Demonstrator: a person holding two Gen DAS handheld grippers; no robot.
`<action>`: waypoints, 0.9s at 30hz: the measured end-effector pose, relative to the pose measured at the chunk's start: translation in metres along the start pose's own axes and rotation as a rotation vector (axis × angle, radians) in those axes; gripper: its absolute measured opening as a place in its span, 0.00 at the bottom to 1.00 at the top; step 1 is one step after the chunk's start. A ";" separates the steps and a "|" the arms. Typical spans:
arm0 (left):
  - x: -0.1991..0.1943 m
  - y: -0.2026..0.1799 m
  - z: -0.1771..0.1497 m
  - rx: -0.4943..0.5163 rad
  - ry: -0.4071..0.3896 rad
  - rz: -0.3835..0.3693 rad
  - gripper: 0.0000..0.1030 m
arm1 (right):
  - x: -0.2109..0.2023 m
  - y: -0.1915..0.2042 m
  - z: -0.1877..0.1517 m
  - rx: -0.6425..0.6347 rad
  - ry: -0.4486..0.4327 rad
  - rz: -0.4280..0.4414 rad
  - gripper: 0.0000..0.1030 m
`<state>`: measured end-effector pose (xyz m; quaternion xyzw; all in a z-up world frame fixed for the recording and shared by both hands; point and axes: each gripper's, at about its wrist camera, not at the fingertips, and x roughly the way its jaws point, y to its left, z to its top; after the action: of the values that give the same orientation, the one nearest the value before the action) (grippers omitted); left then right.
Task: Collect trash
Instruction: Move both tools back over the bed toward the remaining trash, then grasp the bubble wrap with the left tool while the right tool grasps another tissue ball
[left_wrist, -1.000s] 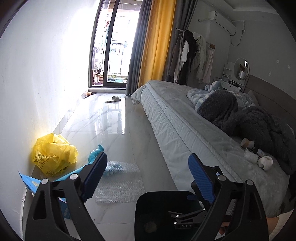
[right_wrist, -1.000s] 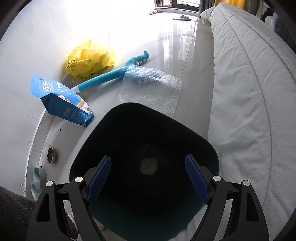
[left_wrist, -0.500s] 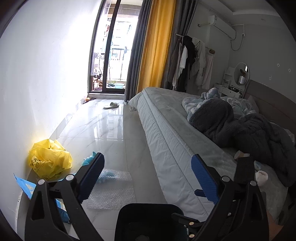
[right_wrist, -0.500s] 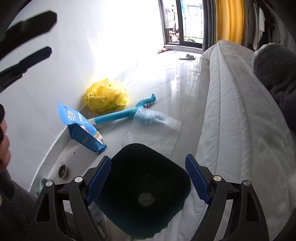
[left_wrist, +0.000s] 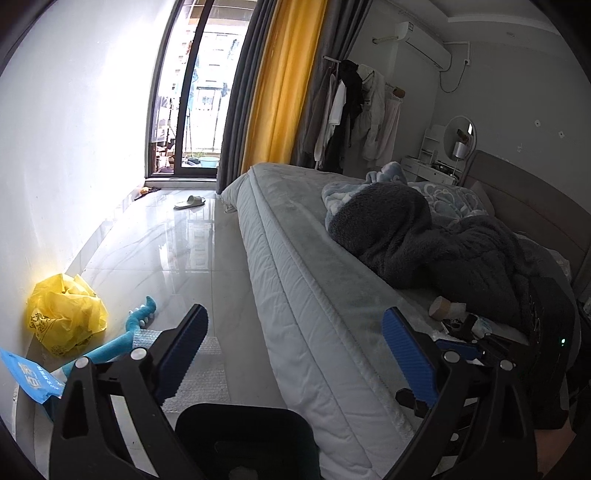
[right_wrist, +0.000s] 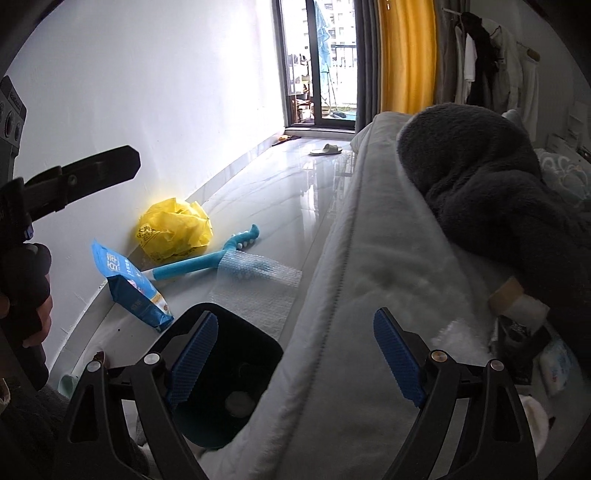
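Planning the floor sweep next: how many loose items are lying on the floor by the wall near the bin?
4: yellow bag against the wall, blue pouch nearest, blue stick between them, bubble wrap beside the bin. More may hide behind the bin.

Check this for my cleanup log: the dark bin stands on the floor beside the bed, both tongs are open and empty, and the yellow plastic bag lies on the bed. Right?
Not quite. The yellow plastic bag lies on the floor against the white wall, not on the bed; the right wrist view shows it. The rest holds: the dark bin stands beside the bed, and the left tongs and right tongs are open and empty.
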<state>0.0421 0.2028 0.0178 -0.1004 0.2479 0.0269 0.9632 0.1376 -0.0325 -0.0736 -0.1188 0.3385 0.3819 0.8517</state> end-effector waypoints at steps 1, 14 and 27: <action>0.004 -0.006 -0.001 0.005 0.006 -0.008 0.94 | -0.004 -0.006 -0.002 -0.001 -0.002 -0.012 0.85; 0.042 -0.067 -0.013 0.062 0.079 -0.084 0.94 | -0.043 -0.069 -0.035 0.040 0.004 -0.125 0.85; 0.073 -0.116 -0.020 0.123 0.174 -0.189 0.94 | -0.054 -0.108 -0.069 0.033 0.055 -0.189 0.81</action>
<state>0.1078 0.0856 -0.0140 -0.0659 0.3213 -0.0883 0.9406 0.1575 -0.1682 -0.0948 -0.1464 0.3554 0.2910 0.8761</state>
